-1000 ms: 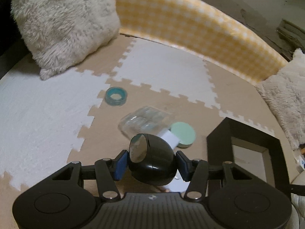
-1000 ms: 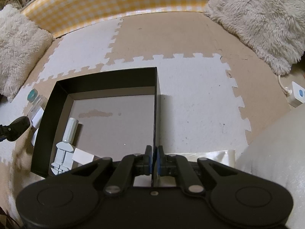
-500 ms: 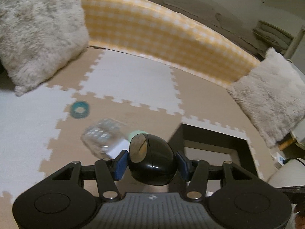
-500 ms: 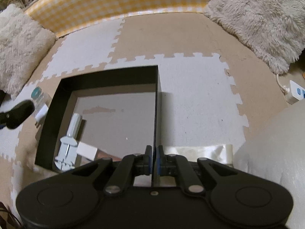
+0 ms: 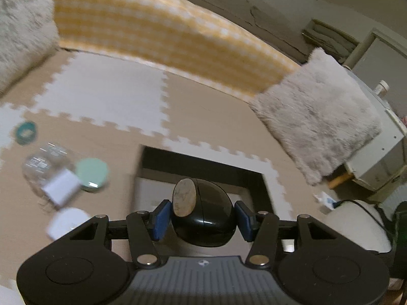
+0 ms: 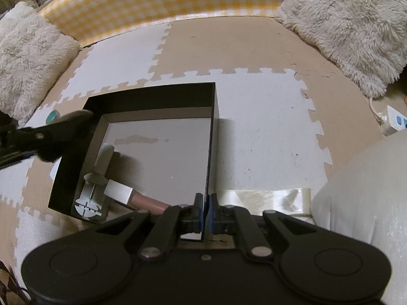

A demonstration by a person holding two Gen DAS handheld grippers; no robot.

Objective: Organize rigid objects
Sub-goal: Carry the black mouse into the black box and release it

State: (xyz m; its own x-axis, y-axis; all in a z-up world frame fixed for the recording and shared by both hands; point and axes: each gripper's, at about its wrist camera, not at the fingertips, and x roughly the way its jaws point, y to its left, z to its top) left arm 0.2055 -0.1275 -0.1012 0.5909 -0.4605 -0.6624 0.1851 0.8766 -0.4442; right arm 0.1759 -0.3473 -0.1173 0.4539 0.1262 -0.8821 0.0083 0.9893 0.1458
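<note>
My left gripper is shut on a black egg-shaped object with a round tan face, its blue pads pressing on both sides. It hangs over the near-left part of the black box. The right wrist view shows the same left gripper, blurred, at the box's left wall. My right gripper is shut on the right wall of the black box. A silver clamp tool, a small white block and a pink tube lie inside the box.
Left of the box on the foam mat lie a teal tape ring, a clear plastic pack, a green round lid and white blocks. Furry pillows and a yellow checked bolster border the mat. A power strip lies at the right.
My left gripper has swung right with the black object, from over the loose items to the box. The right gripper has stayed on the box wall.
</note>
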